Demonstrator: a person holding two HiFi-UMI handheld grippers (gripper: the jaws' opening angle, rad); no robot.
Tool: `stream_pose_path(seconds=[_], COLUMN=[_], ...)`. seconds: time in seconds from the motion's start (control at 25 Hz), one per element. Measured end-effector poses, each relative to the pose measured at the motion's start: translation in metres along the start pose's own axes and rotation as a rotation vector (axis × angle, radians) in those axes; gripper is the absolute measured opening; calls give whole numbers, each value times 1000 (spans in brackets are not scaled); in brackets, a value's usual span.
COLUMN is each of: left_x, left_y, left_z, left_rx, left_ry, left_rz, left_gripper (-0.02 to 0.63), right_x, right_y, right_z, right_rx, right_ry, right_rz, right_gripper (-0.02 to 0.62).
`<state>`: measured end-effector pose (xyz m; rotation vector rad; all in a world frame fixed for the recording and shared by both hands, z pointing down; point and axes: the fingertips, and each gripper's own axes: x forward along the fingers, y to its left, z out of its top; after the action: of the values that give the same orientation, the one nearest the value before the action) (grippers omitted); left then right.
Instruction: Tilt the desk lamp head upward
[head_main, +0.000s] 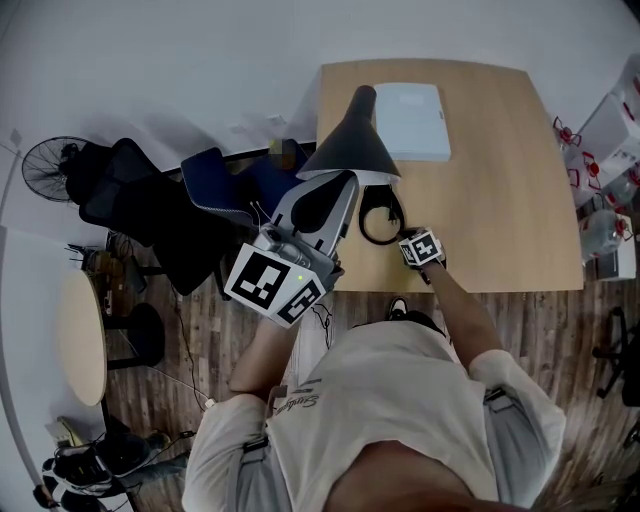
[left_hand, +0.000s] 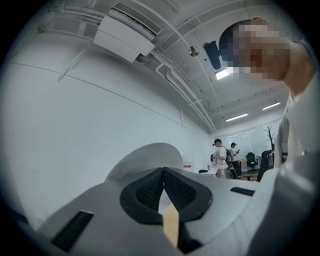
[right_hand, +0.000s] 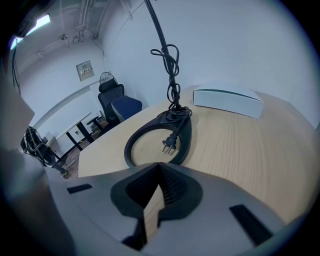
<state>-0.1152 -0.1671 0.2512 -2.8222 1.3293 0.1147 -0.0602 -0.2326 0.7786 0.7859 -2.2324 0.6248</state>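
Standing at the near edge of a pale wood worktop (head_main: 500, 200), a person holds a gripper in each hand. The desk lamp head (head_main: 350, 140), a black cone, hangs over the worktop's left part with its narrow end pointing far and its wide rim near. Its black ring base (head_main: 362, 218) lies flat on the wood just near of it, with the plug (right_hand: 170, 144) resting inside the ring and the cord (right_hand: 170, 60) knotted up the stem. A white box (head_main: 412, 120) sits far of the lamp, close to the far edge.

The left gripper (head_main: 343, 183) is raised beside the near rim of the lamp head, whether touching it cannot be told. Its jaws are pressed together at the tips and grip nothing, and its own view looks up at a white wall and a ceiling air unit (left_hand: 125, 37). The right gripper (head_main: 412, 243) hovers low at the ring base's near right, jaws likewise closed and empty.

Left of the worktop, on a dark plank floor (head_main: 200, 350), stand a blue chair (head_main: 215, 185), a black chair (head_main: 130, 200), a fan (head_main: 45, 165) and a small round table (head_main: 80, 335)
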Motion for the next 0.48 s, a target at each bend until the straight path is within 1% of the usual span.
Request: stream_pose_path(seconds=[0.16,0.36,0.48], left_x=[-9,-25,-36], left_y=[-2,-3,-9], left_z=[-12,-33,-44], left_rx=[-24,-60,-65], left_ry=[18,59,74], left_rz=[-18,-40,-47], left_gripper=[15,15,15], right_x=[-12,-43,-70], right_y=[1,18,35], right_z=[-7,-17,-22], right_rx=[13,51,61], right_ry=[-27,-65,-95], right_rz=[-57,-81,-89], right_gripper=[-5,-5,-5])
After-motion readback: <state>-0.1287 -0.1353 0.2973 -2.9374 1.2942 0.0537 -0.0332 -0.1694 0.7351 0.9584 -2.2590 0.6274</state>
